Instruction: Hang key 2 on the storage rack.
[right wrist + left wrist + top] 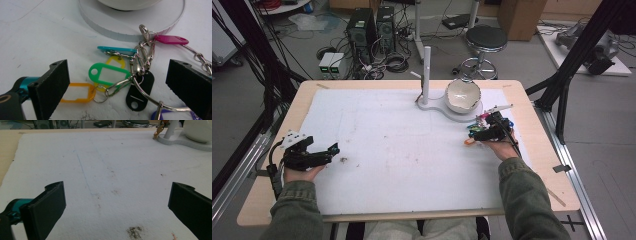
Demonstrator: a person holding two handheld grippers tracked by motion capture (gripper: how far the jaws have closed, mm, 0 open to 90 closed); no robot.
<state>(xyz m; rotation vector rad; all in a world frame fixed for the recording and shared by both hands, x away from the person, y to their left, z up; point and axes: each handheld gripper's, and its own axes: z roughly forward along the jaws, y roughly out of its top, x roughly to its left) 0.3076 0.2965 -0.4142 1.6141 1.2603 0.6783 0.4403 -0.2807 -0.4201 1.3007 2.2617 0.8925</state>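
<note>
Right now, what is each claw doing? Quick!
Left claw: open, holding nothing, over the white mat.
Right claw: open, around the key tags, not gripping them.

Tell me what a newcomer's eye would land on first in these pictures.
The bunch of coloured key tags stands out first, lying on the white mat between the open jaws of the right gripper, just in front of the white stand that carries a bowl. On the mat's near left side, the left gripper waits open over bare, stained mat.
</note>
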